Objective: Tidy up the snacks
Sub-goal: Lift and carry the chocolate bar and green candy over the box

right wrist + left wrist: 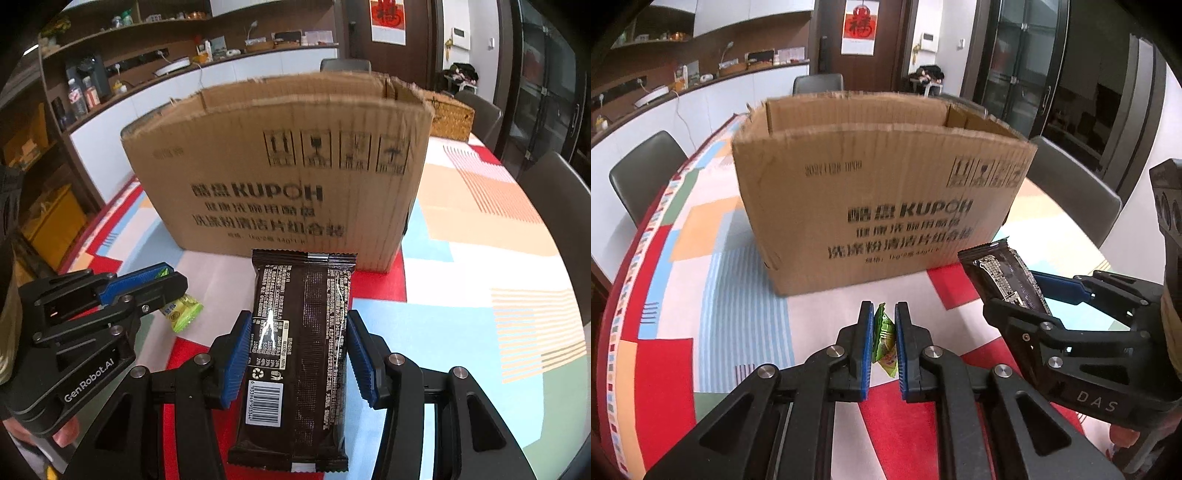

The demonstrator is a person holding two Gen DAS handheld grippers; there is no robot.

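— Bright patchwork cloth covers the bench (713,258), and the cardboard box (879,192) stands open-topped just ahead. Where are the snacks?

— Both are off the cloth. My left tongs (884,314) are clamped on the small green packet (885,339); my right tongs (295,343) are clamped on the dark wrapped bar (299,354), by its long edges.

— Which step is it, then?

— Carrying, I'd say. Next, both loads must clear the box's near wall before I let go, one after the other, so the tongs don't collide.

Both wrist views face cardboard box (882,192) closely, angled down.
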